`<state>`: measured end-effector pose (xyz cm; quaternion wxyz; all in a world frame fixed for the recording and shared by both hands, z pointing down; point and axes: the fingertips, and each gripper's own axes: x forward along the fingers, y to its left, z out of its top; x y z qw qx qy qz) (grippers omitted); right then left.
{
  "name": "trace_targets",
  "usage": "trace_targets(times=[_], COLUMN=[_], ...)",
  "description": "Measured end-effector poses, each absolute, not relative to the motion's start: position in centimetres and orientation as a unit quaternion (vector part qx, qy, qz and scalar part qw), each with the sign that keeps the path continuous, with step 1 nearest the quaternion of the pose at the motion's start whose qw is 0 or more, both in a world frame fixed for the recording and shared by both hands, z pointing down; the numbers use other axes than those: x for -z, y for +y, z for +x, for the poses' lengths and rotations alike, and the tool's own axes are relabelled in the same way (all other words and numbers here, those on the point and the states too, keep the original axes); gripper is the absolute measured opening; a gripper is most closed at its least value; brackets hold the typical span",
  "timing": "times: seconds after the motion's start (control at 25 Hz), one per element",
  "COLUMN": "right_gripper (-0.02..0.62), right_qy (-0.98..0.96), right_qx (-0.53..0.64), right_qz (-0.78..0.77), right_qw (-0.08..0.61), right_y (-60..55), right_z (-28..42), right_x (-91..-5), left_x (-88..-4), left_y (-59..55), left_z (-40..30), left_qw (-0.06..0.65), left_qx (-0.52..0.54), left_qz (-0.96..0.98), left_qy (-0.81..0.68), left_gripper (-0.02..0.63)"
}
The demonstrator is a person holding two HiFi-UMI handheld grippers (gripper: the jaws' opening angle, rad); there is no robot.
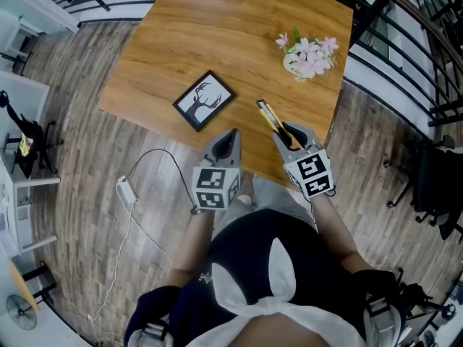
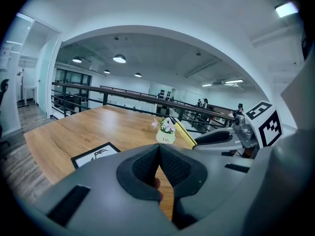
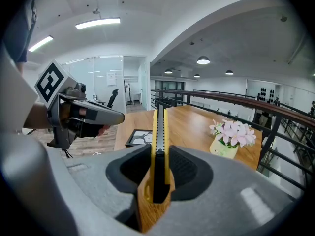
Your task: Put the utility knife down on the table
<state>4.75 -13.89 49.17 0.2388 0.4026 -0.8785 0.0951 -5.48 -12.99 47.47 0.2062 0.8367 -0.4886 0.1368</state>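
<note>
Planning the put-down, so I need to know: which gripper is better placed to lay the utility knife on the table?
Right. The right gripper clamps the utility knife over the table; the left gripper is shut and empty.

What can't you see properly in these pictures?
- Utility knife: back part covered by the right gripper, head view.
- Whether the knife touches the table: head view looks from above, so cannot tell.
- Picture frame: near edge hidden behind the left gripper, left gripper view.
- Flower pot: mostly under its pink flowers, head view.
</note>
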Motion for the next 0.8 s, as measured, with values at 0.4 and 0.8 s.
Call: trace_targets(times=[0.4,0.8], right_gripper=[0.115,0.115], right_qy=[-0.88,-0.881], right_qx=[-0.103,-0.105], right_qz=[0.389,0.376], right_qw=[0.252,0.266], right_y=[-14.4,-14.7], right_z=[4.5,4.3], right_x=[-50.6,-51.8], left_x=[-47.9,-48.4], left_y=[-13.6,-14.0], left_z=[-5.7,-6.0], left_qw=[0.212,0.219], left_qx=[-0.139,-0.145], left_qz=[0.832,0.829], left_qy=[-0.493,-0.494], left_gripper=[0.017,0.017])
